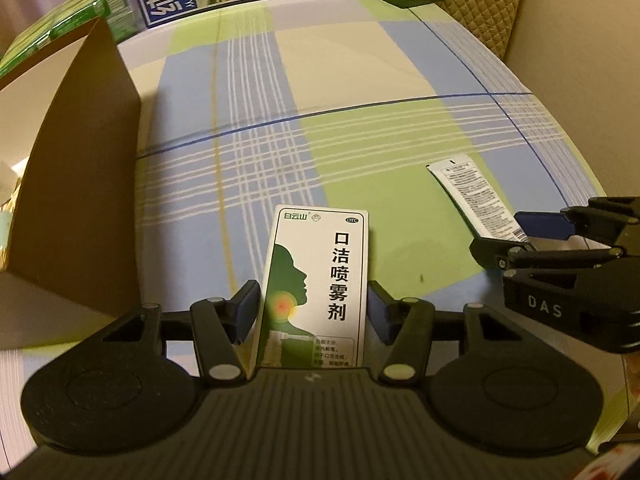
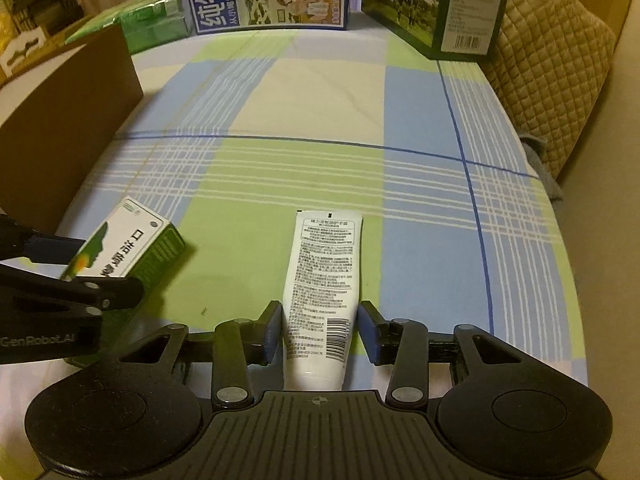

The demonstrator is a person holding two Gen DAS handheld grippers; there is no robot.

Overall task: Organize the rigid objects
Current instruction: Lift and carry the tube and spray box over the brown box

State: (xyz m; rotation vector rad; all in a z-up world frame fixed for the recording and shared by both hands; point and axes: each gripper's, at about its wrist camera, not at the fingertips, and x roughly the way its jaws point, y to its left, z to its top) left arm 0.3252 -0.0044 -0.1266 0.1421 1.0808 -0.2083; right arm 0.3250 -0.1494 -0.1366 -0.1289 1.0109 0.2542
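Both wrist views are dim and washed in a warm yellowish indoor light, with soft grain and low contrast across the checked tablecloth (image 2: pixel 320 184). The brown cardboard box (image 1: pixel 80 184) at the left throws a broad soft shadow onto the cloth beside it, and the spray carton (image 2: pixel 132 246) casts a small one to its right. Fisheye distortion bends the cloth's straight lines into arcs, the corners fall into dark vignette, and the printing on the white tube (image 2: pixel 322 292) is too blurred to read.
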